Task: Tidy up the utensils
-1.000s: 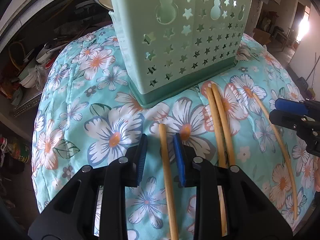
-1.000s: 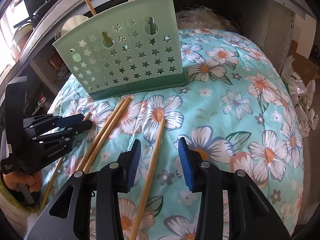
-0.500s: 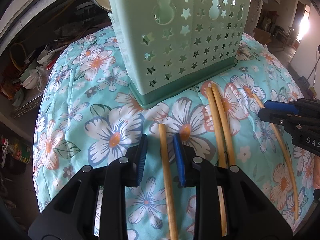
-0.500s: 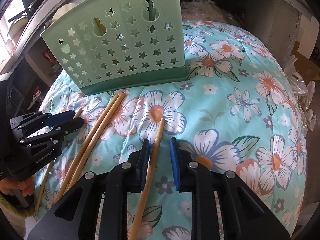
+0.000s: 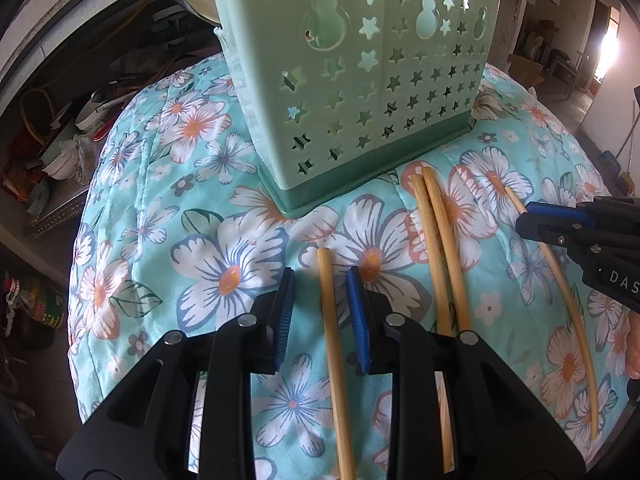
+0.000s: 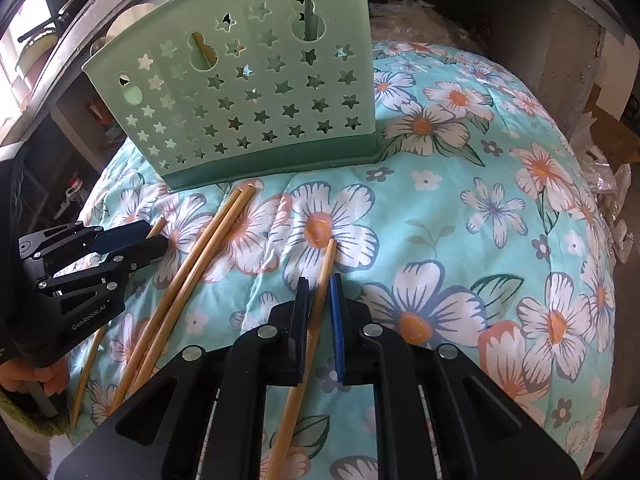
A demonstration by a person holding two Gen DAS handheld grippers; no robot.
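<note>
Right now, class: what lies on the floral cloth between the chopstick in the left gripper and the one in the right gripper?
A pair of chopsticks lying side by side, best seen in the left wrist view.

Readable markings:

1. "GenRobot.AI", white print on the black body of the left gripper (image 6: 158, 240), seen in the right wrist view.
2. "DAS", white capitals cut off at the picture's edge, on the black body of the right gripper (image 5: 528, 220), seen in the left wrist view.
3. A can (image 5: 50, 312) at the left edge of the left wrist view carries a green and red label; its lettering is too small to read.

No other text, numbers or signs can be read.
</note>
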